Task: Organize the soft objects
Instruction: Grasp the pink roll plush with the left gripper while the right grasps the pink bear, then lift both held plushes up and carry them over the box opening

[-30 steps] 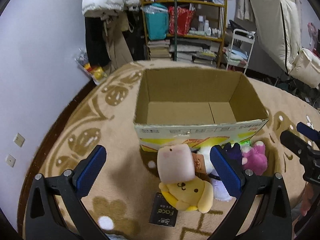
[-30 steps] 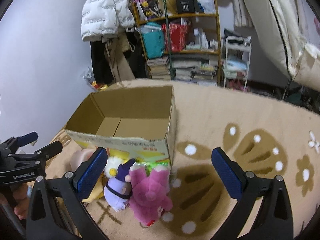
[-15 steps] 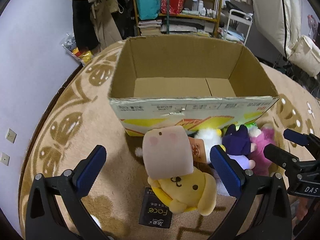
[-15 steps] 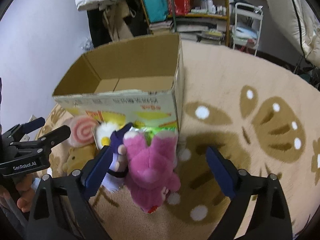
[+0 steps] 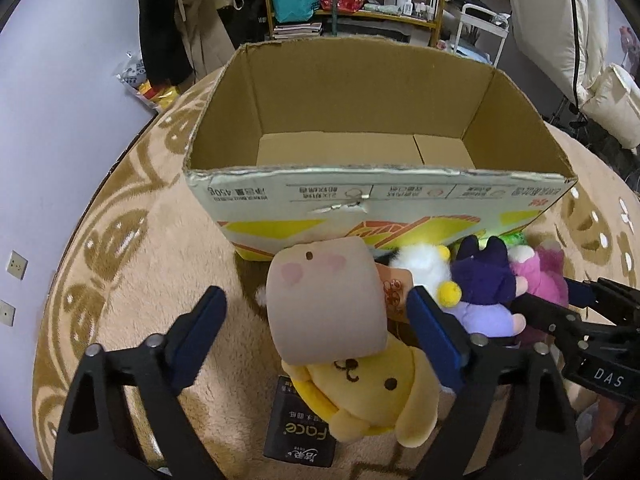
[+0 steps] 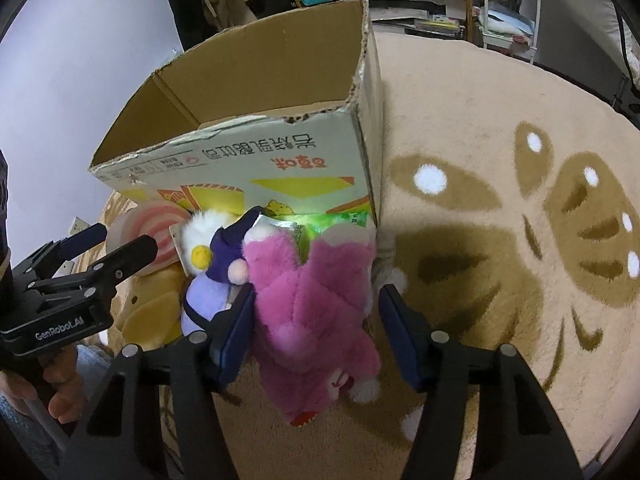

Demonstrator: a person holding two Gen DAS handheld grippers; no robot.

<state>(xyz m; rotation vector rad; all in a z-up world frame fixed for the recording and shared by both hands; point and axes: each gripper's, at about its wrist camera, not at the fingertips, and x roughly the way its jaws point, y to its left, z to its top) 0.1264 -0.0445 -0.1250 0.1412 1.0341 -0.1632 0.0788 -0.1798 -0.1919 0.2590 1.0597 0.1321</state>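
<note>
A heap of soft toys lies on a beige rug with brown patterns, pressed against the printed front wall of an open cardboard box. The box interior shows only bare cardboard, so, judging from that, nothing has been packed yet and the whole pile is left to move.

From the left, the toys are: a pale pink roll-shaped cushion with a small face, resting on top of a yellow dog plush; a white fluffy plush with a yellow beak; a purple plush with dark ears; and a bright pink plush at the right end, touching the purple one. A green packet peeks out between the pink plush and the box. A black packet lies on the rug under the dog's edge.

The left gripper is wide open, its blue pads on either side of the roll cushion: the right pad looks near or touching it, the left pad apart, so it holds nothing. The right gripper is partly open around the pink plush; its left pad presses against the fur while the right pad stands just clear (a grasp about to form, seemingly, not yet one made).

Behind the box stand cluttered shelves and hanging coats against a pale wall.
</note>
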